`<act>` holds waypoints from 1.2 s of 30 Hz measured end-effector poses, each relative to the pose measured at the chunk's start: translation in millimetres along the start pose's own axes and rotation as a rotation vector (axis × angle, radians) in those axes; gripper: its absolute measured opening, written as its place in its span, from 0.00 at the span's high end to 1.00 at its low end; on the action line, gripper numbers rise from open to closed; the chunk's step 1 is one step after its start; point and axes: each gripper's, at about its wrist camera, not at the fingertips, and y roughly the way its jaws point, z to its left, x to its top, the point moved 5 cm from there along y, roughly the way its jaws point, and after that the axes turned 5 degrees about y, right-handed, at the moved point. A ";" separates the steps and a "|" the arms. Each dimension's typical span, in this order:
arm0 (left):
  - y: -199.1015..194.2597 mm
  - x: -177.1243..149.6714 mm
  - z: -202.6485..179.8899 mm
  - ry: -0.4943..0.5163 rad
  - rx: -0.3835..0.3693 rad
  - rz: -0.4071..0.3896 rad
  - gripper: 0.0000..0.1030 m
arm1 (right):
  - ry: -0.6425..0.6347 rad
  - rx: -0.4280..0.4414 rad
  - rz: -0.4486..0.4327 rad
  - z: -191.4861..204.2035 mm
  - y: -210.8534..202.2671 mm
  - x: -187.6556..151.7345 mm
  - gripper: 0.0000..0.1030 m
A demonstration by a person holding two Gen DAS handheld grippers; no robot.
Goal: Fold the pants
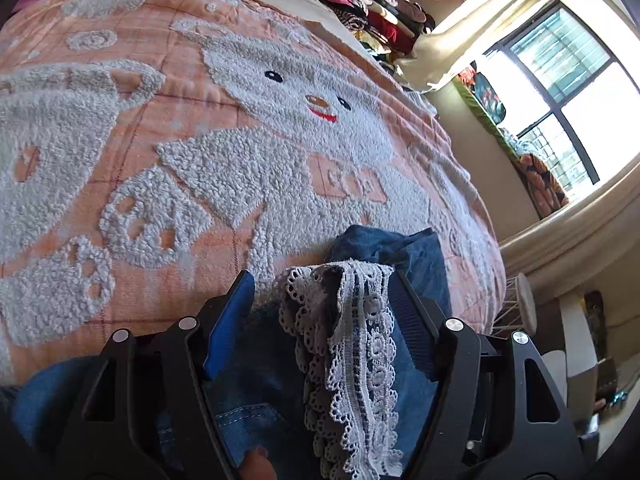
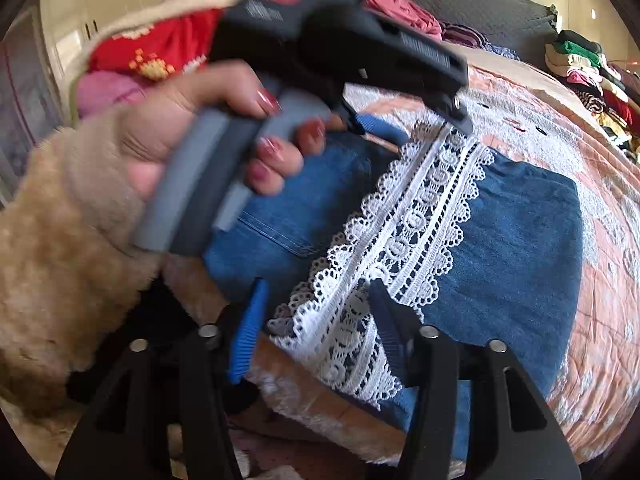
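Blue denim pants [image 2: 520, 240] with a white lace trim [image 2: 424, 208] lie folded on an orange bear-pattern blanket [image 2: 600, 300]. In the left wrist view my left gripper [image 1: 324, 284] is open, its fingers either side of the bunched lace hem [image 1: 352, 340] and denim [image 1: 400, 248]. In the right wrist view my right gripper [image 2: 320, 300] is open, fingers straddling the lace at the near edge of the pants. The left gripper's body [image 2: 340, 48] and the hand holding it [image 2: 192, 128] hover over the pants' far-left part.
The blanket [image 1: 200, 120] covers a bed. Stacks of folded clothes [image 1: 368, 8] sit at its far edge, also in the right wrist view [image 2: 592, 68]. A window [image 1: 560, 92] with curtains and a white stool [image 1: 520, 304] are to the right of the bed.
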 end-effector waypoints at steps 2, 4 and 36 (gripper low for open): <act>6.6 -3.5 -0.2 0.019 0.034 0.017 0.65 | 0.025 0.048 -0.008 -3.6 -11.8 -3.4 0.44; 6.6 -5.6 -0.3 0.027 0.040 0.014 0.72 | 0.064 0.056 -0.027 -13.5 -23.8 -7.1 0.43; -90.7 -37.4 -35.4 0.144 0.311 -0.163 0.56 | 0.257 -0.105 -0.061 -91.8 -66.6 -36.4 0.32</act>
